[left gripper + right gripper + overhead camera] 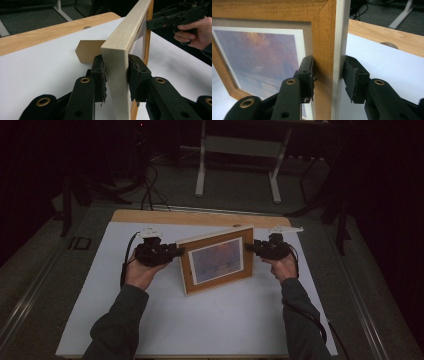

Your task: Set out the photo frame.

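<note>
The wooden picture frame [217, 260] stands upright near the middle of the white sheet [200, 320] on the desk [150, 216], leaning back a bit, with a purple-orange print behind its glass and a brown cardboard stand [88, 50] poking out at the back. The left tongs [179, 251] are on its left edge: in the left gripper view both pads sit against the pale wood, partly open around the edge's thickness, so that's a grip. The right tongs [251, 246] straddle the right edge; one pad touches the front face, the other seems to sit just off the back, so I can't tell if they really clamp it. A hand [141, 271] is behind each.
</note>
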